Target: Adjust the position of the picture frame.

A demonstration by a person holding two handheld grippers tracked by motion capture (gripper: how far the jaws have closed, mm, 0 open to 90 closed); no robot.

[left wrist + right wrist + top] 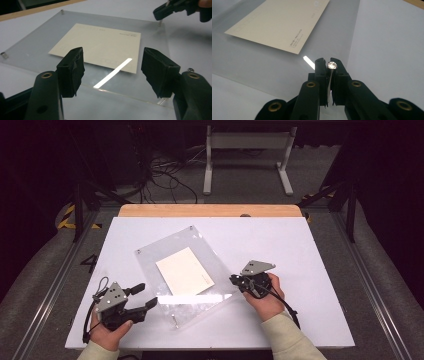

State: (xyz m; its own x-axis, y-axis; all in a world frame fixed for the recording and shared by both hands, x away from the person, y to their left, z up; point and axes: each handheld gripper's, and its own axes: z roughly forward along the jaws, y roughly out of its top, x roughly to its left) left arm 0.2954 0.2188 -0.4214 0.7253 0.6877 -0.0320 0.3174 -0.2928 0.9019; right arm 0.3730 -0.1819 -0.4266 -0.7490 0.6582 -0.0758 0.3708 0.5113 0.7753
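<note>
Both hands are wearing pale cream sleeves. Left gripper (141,296): black body, thick black jaws, brass-ringed screw holes showing at the jaw bases, grey three-cornered plate riding on top, black cable looping off behind. Right gripper (233,279): same black build, same grey plate, dark cable trailing along the sleeve

The table (320,270) was white, with a strip of light wood (210,210) along its far edge. The acrylic frame (150,255) lying on it was clear and colourless, with small silver screws at its corners. The card (184,270) in the frame was cream, with faint grey print near one edge. Both the left gripper (141,296) and the right gripper (234,279) were black, each topped by a grey plate. The screw (332,65) between the right gripper's jaws was shiny silver. The person's sleeves (290,340) were pale cream.
</note>
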